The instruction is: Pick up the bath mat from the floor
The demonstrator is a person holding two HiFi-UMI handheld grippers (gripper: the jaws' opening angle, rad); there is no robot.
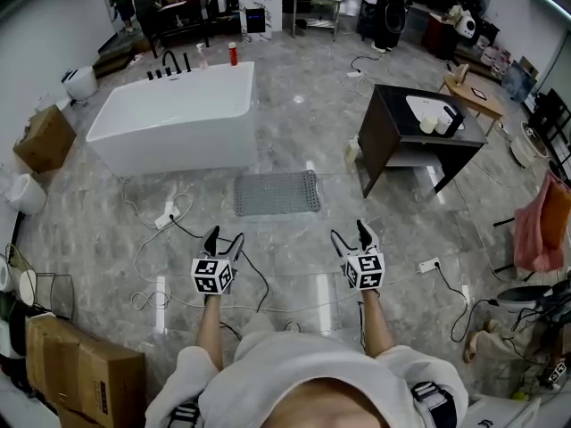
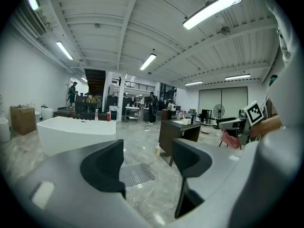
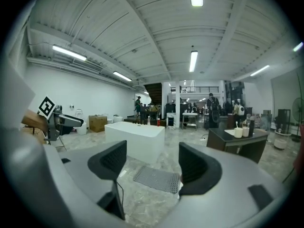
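On floor [image 1: 294,141], bath mat [image 1: 277,193] partly hidden behind jaws, left tool [image 1: 225,237] and right tool [image 1: 351,234] spread, empty.

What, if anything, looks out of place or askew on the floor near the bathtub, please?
Nothing is spilled or damaged. The grey bath mat lies flat, but off one corner of the white bathtub, not squarely before it. Loose cables and a power strip trail across the marble floor beside it.
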